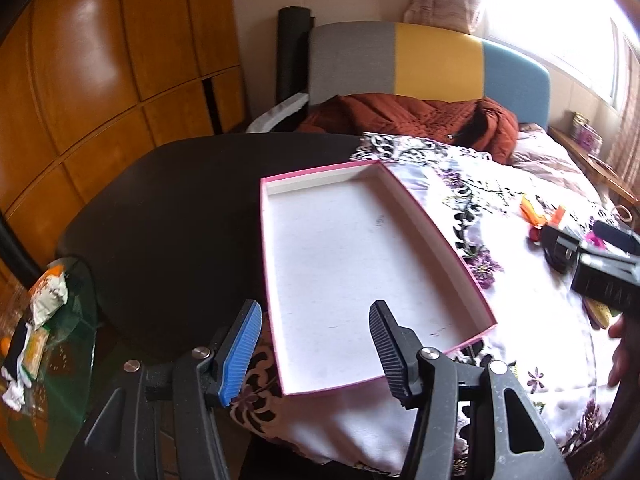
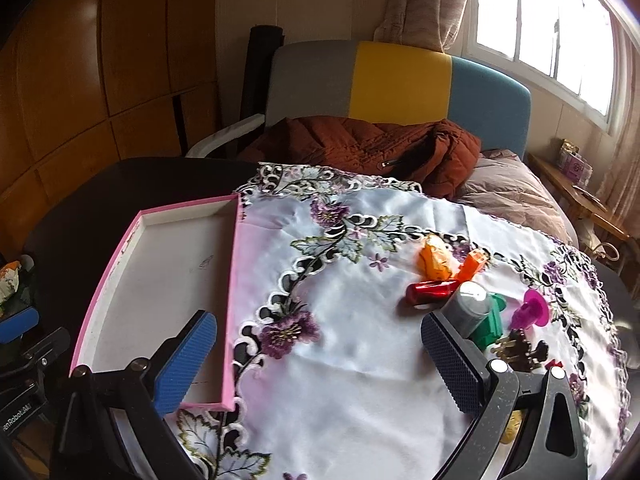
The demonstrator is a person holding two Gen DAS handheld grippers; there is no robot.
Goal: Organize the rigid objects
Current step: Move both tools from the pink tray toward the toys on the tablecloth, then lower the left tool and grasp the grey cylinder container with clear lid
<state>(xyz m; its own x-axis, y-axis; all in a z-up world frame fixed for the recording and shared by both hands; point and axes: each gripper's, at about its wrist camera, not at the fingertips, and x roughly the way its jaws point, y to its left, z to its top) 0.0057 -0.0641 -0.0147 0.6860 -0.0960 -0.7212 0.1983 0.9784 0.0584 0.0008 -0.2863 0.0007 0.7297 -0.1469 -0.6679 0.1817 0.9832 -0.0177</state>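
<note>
Your right gripper hangs wide and empty; swing it toward two o'clock, where the red cylinder and grey tube cluster tightly with a green piece and magenta toy. Pick an outlying one first. The left gripper, half-spread and empty, hovers over the bare pink tray.

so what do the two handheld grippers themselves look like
The left gripper has a black plastic frame with silver pivot bolts; one ribbed finger pad is blue, the other black. The right gripper has the same black frame and bolts, with both pads blue and finely dimpled. No cables show.
</note>
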